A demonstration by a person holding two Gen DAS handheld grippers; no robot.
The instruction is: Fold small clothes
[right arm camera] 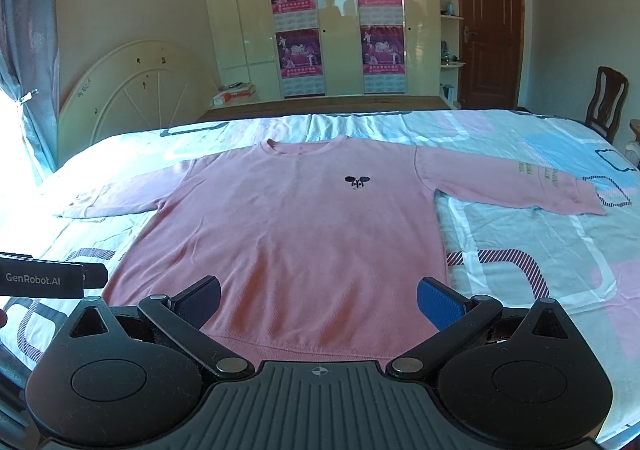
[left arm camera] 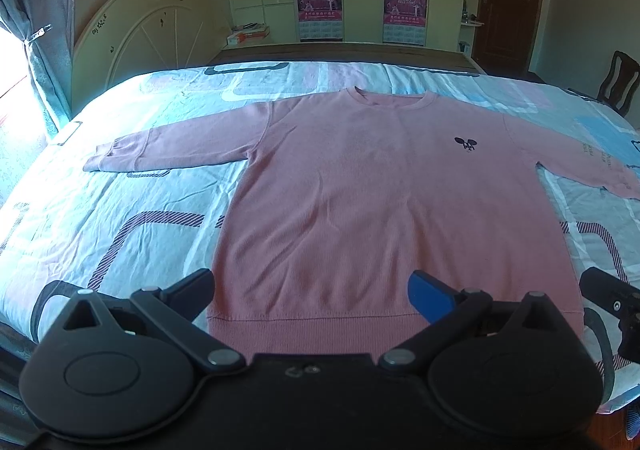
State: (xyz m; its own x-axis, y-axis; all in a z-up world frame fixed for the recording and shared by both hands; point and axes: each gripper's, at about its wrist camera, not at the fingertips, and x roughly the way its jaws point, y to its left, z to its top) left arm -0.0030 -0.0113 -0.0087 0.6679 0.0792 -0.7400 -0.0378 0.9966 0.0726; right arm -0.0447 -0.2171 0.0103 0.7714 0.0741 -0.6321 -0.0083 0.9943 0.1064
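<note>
- The pink sweatshirt (left arm camera: 360,190) lies face up and spread flat on the bed (left arm camera: 120,210), collar (left arm camera: 390,98) toward twelve o'clock, ribbed hem (left arm camera: 340,330) toward six o'clock, right under my fingers.
- Both sleeves are stretched out: one sleeve (left arm camera: 172,148) runs off toward nine o'clock, the other sleeve (right arm camera: 516,182) toward three o'clock, each resting on the patterned sheet.
- A small dark emblem (right arm camera: 357,181) sits on the chest; nothing else lies on the garment.
- My left gripper (left arm camera: 312,296) hovers low above the hem, its fingers (left arm camera: 430,296) spread wide and holding nothing.
- My right gripper (right arm camera: 318,302) hangs just as low over the same hem, fingers (right arm camera: 440,308) also wide apart and empty; I cannot tell if either quite touches the cloth.
- Both tools point toward twelve o'clock, roughly level, side by side; in the left wrist view the other tool shows at three o'clock, and in the right wrist view at nine o'clock.
- I judge the knit to be soft, light and limp: it will sag and drape the instant I lift it, and it should slide little on the cotton sheet.
- It is not fragile, but a pinch of one layer only would drag the front off the back and wrinkle the fold.
- So I would take hold at firm edges, the thicker hem corners or a cuff (left arm camera: 100,160) and shoulder seam, pinching both layers together.
- Folding looks not yet begun; the sleeves seem the natural first thing to bring inward.
</note>
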